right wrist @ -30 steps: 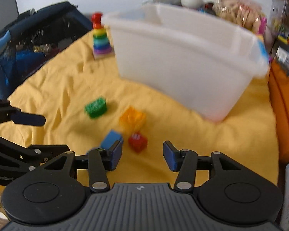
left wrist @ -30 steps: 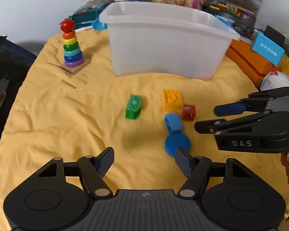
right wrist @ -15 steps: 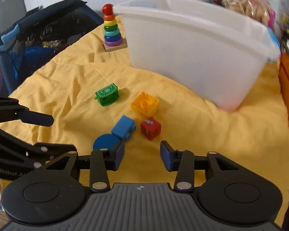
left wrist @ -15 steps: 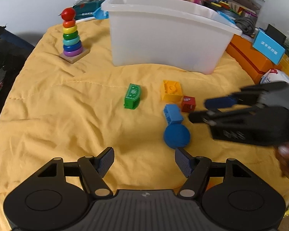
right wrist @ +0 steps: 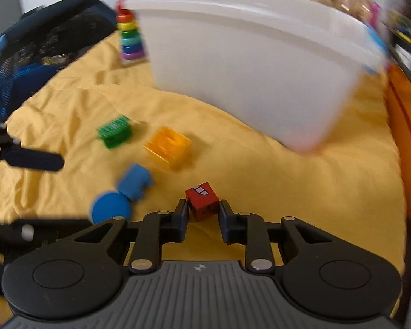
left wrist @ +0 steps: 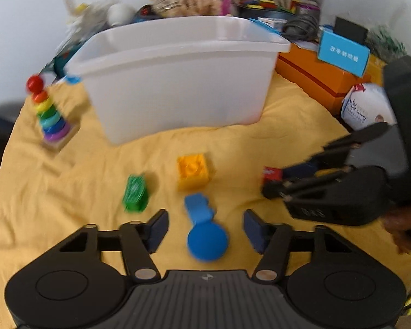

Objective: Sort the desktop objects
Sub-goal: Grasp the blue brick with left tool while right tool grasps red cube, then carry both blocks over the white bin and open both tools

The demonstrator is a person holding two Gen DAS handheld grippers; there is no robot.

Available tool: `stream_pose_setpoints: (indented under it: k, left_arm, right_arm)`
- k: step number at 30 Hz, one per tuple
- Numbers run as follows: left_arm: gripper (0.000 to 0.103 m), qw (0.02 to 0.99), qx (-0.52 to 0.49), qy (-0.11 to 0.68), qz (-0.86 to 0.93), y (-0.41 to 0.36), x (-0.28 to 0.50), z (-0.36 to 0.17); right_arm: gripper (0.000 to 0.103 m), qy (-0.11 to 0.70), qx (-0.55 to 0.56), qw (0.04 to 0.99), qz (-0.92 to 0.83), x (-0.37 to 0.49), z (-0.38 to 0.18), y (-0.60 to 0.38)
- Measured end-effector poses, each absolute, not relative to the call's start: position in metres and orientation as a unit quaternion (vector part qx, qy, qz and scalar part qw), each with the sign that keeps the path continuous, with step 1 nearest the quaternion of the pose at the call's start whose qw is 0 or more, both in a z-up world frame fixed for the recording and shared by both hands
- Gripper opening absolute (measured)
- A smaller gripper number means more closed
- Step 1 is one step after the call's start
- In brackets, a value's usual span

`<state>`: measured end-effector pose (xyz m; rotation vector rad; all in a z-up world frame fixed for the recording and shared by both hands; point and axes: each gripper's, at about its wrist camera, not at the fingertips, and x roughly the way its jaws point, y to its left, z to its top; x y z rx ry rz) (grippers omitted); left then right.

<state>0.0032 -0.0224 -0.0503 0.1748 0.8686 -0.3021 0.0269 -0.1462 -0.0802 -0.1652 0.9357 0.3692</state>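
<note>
Right tongs (right wrist: 202, 215) are closing with the red cube (right wrist: 202, 201) between the pads; the pads stand at its two side faces, contact on the right looks narrow but not certain through the blur. The cube sits square in the gap, with no long axis to align. Left tongs (left wrist: 205, 226) are closing at medium width and empty; the blue round piece (left wrist: 207, 242) lies between the tips, untouched, its long axis running straight away into the blue block (left wrist: 198, 207).

Just beyond the left tongs: yellow brick (left wrist: 192, 172) ahead, green brick (left wrist: 135, 193) ahead-left, each apart from its neighbours. From the right tongs these lie ahead-left, clear of the cube.

Farther ahead stands the white bin (left wrist: 178, 82), the likely destination; nothing blocks either path to it. Rainbow stacker (left wrist: 50, 115) stands far left on the yellow cloth (left wrist: 287, 126).
</note>
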Motion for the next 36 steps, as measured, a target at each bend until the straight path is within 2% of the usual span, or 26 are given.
stream_pose_setpoints:
  k: [1,3,8,10,11,12,21,23,25,27,28,29,32,36]
  left_arm:
    - [0.054,0.89,0.095,0.422,-0.143,-0.029,0.009,-0.054]
    - [0.042,0.887,0.109,0.428,-0.136,-0.04,0.017,-0.061]
    - [0.041,0.883,0.146,0.43,-0.118,-0.05,0.028,-0.076]
    - [0.037,0.884,0.147,0.43,-0.111,-0.046,0.03,-0.079]
    - [0.024,0.883,0.142,0.435,-0.108,-0.042,0.032,-0.081]
    - [0.018,0.877,0.124,0.45,-0.114,-0.036,0.035,-0.085]
    - [0.018,0.877,0.067,0.46,-0.124,-0.012,0.029,-0.085]
    - [0.018,0.876,0.059,0.462,-0.123,-0.007,0.028,-0.086]
    - [0.017,0.875,0.048,0.465,-0.126,-0.003,0.03,-0.084]
    - [0.017,0.874,0.037,0.466,-0.131,0.0,0.03,-0.079]
    - [0.017,0.876,0.034,0.462,-0.134,0.002,0.029,-0.074]
    - [0.017,0.879,0.035,0.455,-0.137,0.003,0.028,-0.066]
    - [0.017,0.898,0.065,0.413,-0.139,0.005,0.025,-0.034]
    - [0.017,0.924,0.072,0.349,-0.137,0.011,0.034,0.022]
  right_arm:
    - [0.027,0.45,-0.075,0.873,0.171,0.025,-0.081,-0.153]
    - [0.027,0.453,-0.067,0.874,0.163,0.022,-0.083,-0.163]
    - [0.027,0.449,-0.07,0.876,0.16,0.016,-0.083,-0.17]
    - [0.027,0.448,-0.074,0.876,0.162,0.016,-0.083,-0.17]
    - [0.027,0.447,-0.075,0.876,0.163,0.016,-0.083,-0.169]
    - [0.027,0.447,-0.075,0.876,0.163,0.016,-0.084,-0.169]
    - [0.027,0.435,-0.096,0.88,0.166,0.016,-0.085,-0.162]
    - [0.028,0.431,-0.1,0.882,0.162,0.016,-0.085,-0.16]
    - [0.037,0.426,-0.102,0.885,0.156,0.017,-0.087,-0.16]
    - [0.034,0.424,-0.1,0.886,0.162,0.019,-0.088,-0.16]
    - [0.027,0.427,-0.098,0.883,0.167,0.02,-0.087,-0.159]
    - [0.025,0.431,-0.096,0.881,0.171,0.021,-0.085,-0.158]
    - [0.025,0.428,-0.099,0.882,0.173,0.022,-0.073,-0.155]
    - [0.025,0.385,-0.133,0.897,0.174,0.022,-0.04,-0.146]
